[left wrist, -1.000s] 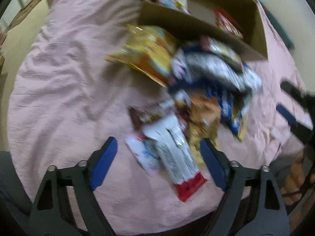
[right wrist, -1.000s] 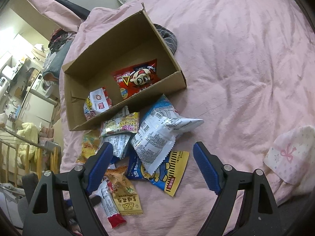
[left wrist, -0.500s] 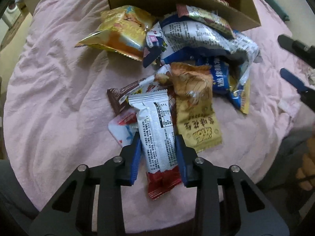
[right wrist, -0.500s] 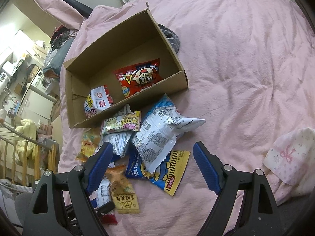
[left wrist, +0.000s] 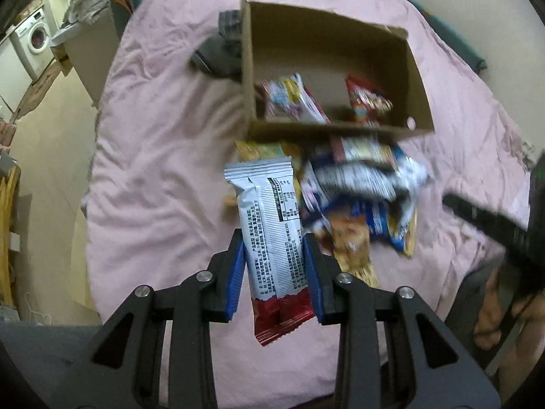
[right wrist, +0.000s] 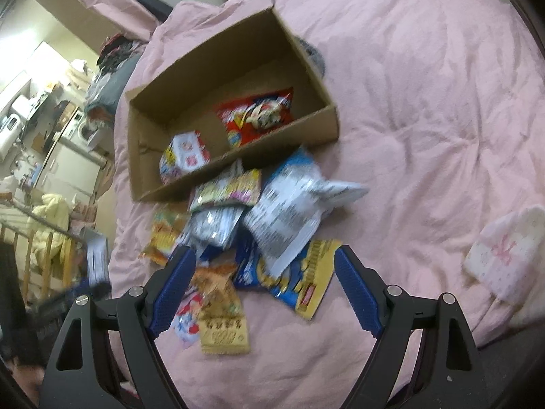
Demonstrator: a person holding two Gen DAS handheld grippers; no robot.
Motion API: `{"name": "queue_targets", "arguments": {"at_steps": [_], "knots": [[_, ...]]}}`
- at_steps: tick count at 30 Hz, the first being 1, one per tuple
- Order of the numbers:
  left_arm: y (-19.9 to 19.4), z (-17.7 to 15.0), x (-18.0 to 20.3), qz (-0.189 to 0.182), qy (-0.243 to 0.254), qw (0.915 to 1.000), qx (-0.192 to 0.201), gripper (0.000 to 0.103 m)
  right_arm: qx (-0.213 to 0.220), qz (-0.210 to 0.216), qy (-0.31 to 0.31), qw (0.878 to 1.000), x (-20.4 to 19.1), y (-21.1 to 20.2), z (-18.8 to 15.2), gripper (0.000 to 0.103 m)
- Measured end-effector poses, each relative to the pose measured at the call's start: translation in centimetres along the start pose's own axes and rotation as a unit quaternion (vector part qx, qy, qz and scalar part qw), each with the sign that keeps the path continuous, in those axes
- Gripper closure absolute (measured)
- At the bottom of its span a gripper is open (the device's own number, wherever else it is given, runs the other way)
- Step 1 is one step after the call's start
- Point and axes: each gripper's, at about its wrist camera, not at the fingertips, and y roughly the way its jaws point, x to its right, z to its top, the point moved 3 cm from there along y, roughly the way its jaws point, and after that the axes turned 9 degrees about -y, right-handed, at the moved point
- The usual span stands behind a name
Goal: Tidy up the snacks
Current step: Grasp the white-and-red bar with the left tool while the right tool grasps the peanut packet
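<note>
**White-and-red snack bar lifted clear of the pile**

A pink bedspread (left wrist: 153, 177) is covered near its middle by an open cardboard box (left wrist: 417, 78), in which two packets are already held. Below its front wall a heap of snack packets (right wrist: 272, 218) is left unsorted. The white-and-red snack bar (left wrist: 272, 235), lying in that heap half a second ago, is now clamped in the left gripper (left wrist: 275, 272) and raised above the bedspread, so boxing is likely next. The right gripper (right wrist: 264, 286) is held wide apart over the heap, empty
</note>
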Motion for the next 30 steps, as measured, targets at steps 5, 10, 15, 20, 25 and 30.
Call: {"name": "queue_targets", "arguments": {"at_steps": [5, 10, 15, 20, 25, 30], "knots": [[0.4, 1.2, -1.4, 0.006, -0.017, 0.9998, 0.011, 0.074, -0.032, 0.023, -0.004, 0.999, -1.5, 0.7, -1.7, 0.016], [0.5, 0.9, -2.0, 0.007, -0.024, 0.9994, 0.023, 0.074, -0.086, 0.038, 0.008, 0.996, -2.2, 2.6, -3.4, 0.016], [0.5, 0.7, -2.4, -0.006, -0.035, 0.9992, 0.016, 0.074, -0.128, 0.028, -0.001, 0.991, -3.6, 5.1, -4.5, 0.016], [0.8, 0.2, -2.4, -0.01, -0.035, 0.9993, 0.002, 0.074, -0.159, 0.012, -0.036, 0.987, -6.2, 8.4, -4.6, 0.025], [0.9, -0.1, -2.4, -0.01, -0.031, 0.9995, -0.003, 0.074, -0.183, -0.03, -0.081, 0.979, -8.1, 11.3, -4.7, 0.031], [0.9, 0.0, -2.4, -0.013, -0.034, 0.9993, -0.004, 0.074, -0.182, -0.056, -0.114, 0.975, -9.0, 12.3, -4.3, 0.049]]}}
